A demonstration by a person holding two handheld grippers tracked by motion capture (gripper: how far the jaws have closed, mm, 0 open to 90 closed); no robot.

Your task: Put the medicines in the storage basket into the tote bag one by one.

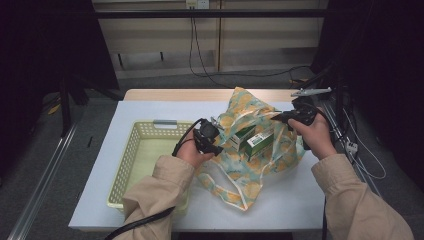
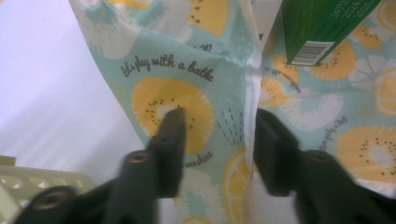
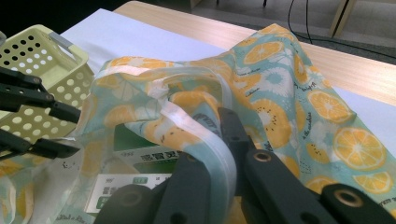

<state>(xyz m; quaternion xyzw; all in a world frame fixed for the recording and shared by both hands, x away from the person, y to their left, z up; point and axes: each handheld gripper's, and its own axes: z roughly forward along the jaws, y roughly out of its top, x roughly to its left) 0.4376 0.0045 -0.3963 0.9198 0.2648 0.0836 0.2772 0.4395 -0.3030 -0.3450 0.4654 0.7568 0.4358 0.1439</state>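
Both tongs worked at a fruit-print bag [image 1: 260,135] lying right of centre in the high view. At the far left of that view sat a pale yellow basket [image 1: 131,159] on the white table [image 1: 290,200].

Next rightward, near the middle, the left tongs [image 1: 216,145] pointed right, at the bag's near-left edge. In the left gripper view its two black jaws stood narrowed but not meeting, one on each side of the bag's white-seamed edge [image 2: 250,88]. The fabric lay between them; whether the pads pressed on it cannot be told.

Just right of those jaws, inside the bag's mouth, lay green and white boxes [image 1: 252,140]. Their long axes ran from lower left to upper right of the high view. A green box corner [image 2: 322,28] with a barcode hung at the upper right of the left gripper view, beyond the jaws.

At the right of the high view, the right tongs [image 1: 285,117] reached in toward the left. In the right gripper view its jaws were pinched tight on the bag's white rim [image 3: 215,140], lifting it so the mouth gaped toward the left tongs [image 3: 56,130].

The boxes lay right of the left tongs and nearer to them, end-on to the opening.
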